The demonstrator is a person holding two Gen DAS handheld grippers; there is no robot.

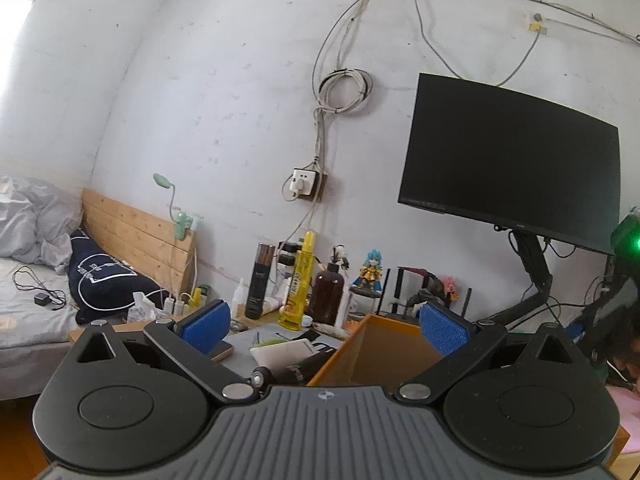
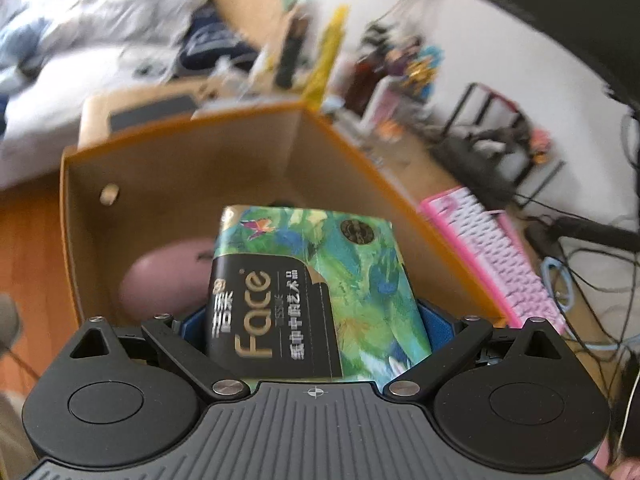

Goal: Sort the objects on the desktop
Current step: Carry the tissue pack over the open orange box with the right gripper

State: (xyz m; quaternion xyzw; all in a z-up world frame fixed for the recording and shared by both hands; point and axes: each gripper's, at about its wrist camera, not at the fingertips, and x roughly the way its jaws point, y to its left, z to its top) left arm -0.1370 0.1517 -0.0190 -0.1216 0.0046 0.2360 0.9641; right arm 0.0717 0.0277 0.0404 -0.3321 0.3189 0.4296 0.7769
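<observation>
A glossy tissue pack (image 2: 316,292) is being gripped by the right gripper (image 2: 316,326) over the cardboard box (image 2: 180,152) holding a smooth pink mouse (image 2: 168,276); the left gripper (image 1: 324,322) is being held wide open.

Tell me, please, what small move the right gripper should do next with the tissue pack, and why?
Probably lower it a little further and then open. The right gripper is shut on the tissue pack, which hangs over the open orange box; a pink mouse already lies inside, left of the pack.

Daylight from the upper left; the right wrist view is motion-blurred, edges fisheye-bent.
</observation>
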